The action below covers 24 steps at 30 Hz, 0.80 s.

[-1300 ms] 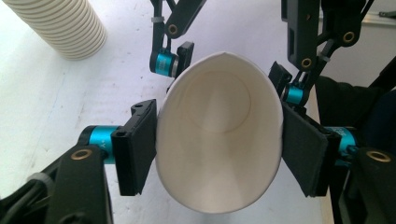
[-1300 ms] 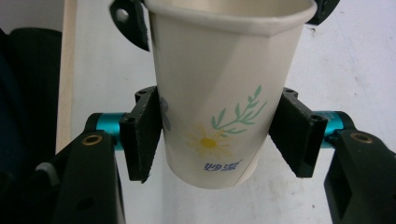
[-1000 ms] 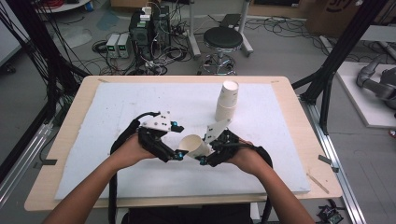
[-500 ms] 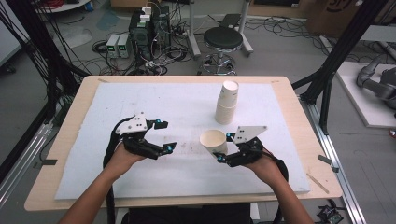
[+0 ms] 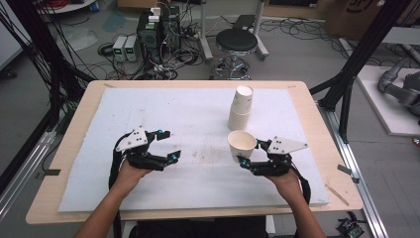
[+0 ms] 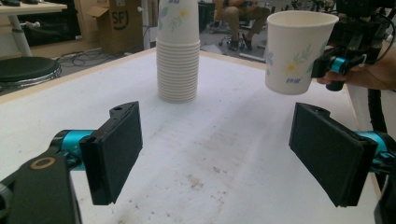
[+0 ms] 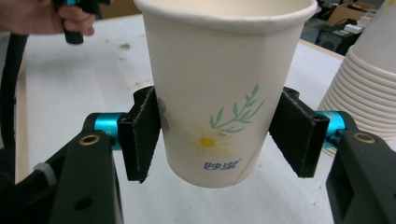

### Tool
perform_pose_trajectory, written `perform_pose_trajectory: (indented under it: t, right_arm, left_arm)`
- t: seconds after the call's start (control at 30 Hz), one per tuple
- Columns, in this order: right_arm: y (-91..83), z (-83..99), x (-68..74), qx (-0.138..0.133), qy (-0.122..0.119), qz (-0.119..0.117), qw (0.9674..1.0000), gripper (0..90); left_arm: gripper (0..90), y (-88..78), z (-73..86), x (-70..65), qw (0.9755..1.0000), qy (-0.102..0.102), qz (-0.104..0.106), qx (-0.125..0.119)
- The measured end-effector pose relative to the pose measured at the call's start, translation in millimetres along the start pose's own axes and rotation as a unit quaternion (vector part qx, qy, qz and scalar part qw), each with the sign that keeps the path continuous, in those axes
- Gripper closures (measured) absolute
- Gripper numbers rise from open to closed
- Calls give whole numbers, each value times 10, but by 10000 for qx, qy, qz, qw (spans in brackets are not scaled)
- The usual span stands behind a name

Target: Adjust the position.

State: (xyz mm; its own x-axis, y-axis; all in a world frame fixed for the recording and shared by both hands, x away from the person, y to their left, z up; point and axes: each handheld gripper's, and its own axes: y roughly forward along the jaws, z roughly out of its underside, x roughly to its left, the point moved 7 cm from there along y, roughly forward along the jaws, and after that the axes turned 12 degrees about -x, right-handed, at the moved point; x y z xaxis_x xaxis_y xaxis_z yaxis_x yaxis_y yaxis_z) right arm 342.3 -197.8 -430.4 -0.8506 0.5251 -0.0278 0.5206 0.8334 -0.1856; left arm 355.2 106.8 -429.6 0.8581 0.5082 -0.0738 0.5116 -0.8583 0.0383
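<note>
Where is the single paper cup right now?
In the high view, the paper cup sits upright between the right gripper jaws, right of centre, just in front of the cup stack.

Left gripper (image 5: 167,145): black body, two flat rectangular black jaws with matt padded faces, each mounted on a turquoise metal collar. A grey three-cornered plate with small dark holes sits on top. A brass-coloured ring shows on the near black link in the left gripper view. A black cable trails back along the forearm.

Right gripper (image 5: 251,154): same build, black frame, turquoise collars behind both jaws, grey three-cornered plate on top with dark holes. Brass-ringed screw holes sit in both near links in the right gripper view; jaw pads look rough and fibrous. A black cable loops behind the wrist.

Forearms bare, no sleeves visible
</note>
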Motion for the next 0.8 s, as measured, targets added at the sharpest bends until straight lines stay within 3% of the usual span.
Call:
perform_pose_trajectory:
  t: [0.3, 0.8]
  right_arm:
    - [-8, 36, -95, -138, 104, 213, 9996, 364]
    - [-19, 16, -82, -150, 18, 223, 9996, 363]
  left_arm:
    - [174, -124, 79, 100, 9997, -27, -243, 39]
    - [173, -167, 86, 151, 9994, -65, -336, 22]
